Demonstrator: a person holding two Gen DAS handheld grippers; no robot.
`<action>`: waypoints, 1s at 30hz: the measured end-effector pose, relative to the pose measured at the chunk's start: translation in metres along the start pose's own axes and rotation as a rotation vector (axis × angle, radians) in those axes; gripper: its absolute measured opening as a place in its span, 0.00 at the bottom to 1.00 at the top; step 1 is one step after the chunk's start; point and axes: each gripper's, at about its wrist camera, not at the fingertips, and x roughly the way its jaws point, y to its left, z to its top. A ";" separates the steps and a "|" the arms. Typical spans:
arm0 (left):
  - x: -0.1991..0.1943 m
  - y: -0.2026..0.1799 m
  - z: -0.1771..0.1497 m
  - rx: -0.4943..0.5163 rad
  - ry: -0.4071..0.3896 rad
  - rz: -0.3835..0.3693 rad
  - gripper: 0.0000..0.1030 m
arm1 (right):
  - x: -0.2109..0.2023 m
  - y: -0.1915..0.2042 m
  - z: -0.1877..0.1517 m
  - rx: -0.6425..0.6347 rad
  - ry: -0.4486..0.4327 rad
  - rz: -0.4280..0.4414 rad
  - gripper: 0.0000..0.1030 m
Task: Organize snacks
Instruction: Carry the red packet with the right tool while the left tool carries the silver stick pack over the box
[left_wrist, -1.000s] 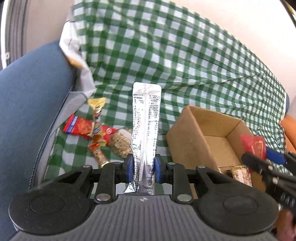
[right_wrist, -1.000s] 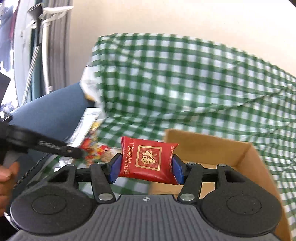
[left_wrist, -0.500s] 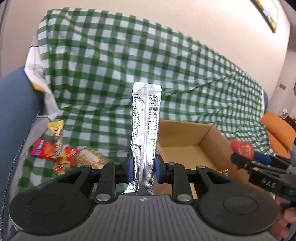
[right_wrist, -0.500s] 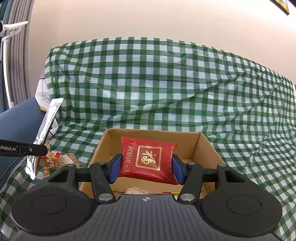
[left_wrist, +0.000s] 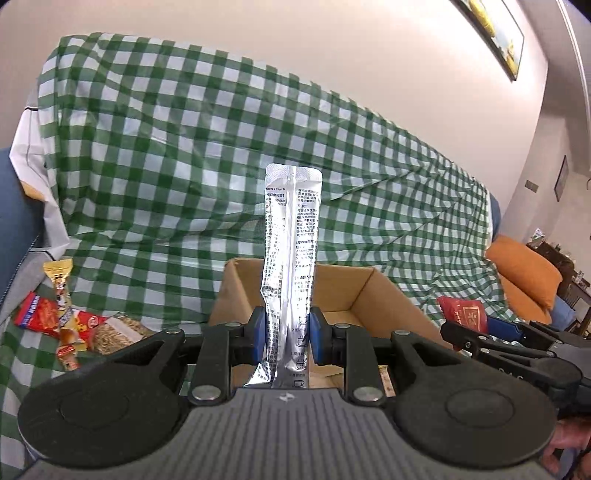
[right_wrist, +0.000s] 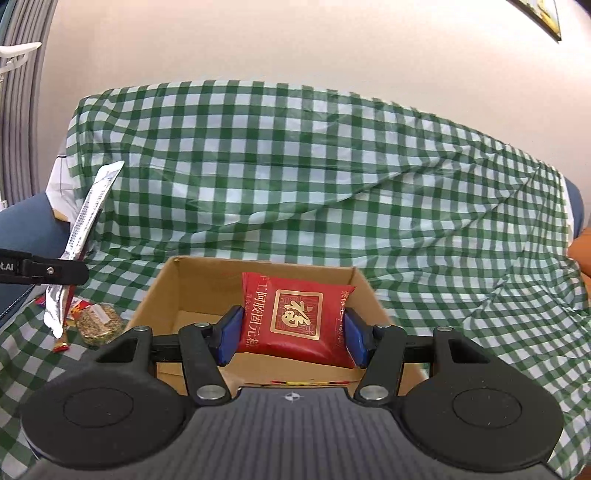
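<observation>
Silver foil stands upright in my left tool (left_wrist: 284, 328): a long sachet (left_wrist: 291, 258), pinched near its lower end between the blue pads, its top rising through the centre of the frame. My right tool (right_wrist: 291, 336) is clamped on a puffy red packet (right_wrist: 295, 317), low in the middle of its frame, hanging over the open cardboard box (right_wrist: 162, 291). The box sits on the green checked cloth (right_wrist: 295, 184) covering the sofa. More snacks (left_wrist: 66, 321) lie loose on the cloth at the lower left of the left view, well apart from the box.

What could go wrong, I judge: the sachet is tall and held only at its foot, so letting go too high may tip it over the box wall onto the cloth. The two tools are close together, and crowding the box at once could knock them against each other or shove the light box.

The red packet bears a gold 福 in a square frame with columns of Chinese characters beside it. The sachet carries dense small Chinese print that I cannot read. The left tool's arm shows ".AI" at the left edge of the right view.
</observation>
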 end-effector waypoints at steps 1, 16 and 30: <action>0.000 -0.001 -0.001 0.001 -0.005 -0.006 0.26 | -0.001 -0.004 0.000 0.003 -0.001 -0.006 0.57; 0.011 -0.024 -0.006 0.010 -0.021 -0.074 0.26 | -0.004 -0.039 -0.007 0.025 -0.010 -0.094 0.57; 0.018 -0.045 -0.016 0.071 -0.009 -0.099 0.26 | -0.009 -0.040 -0.007 0.043 -0.049 -0.143 0.58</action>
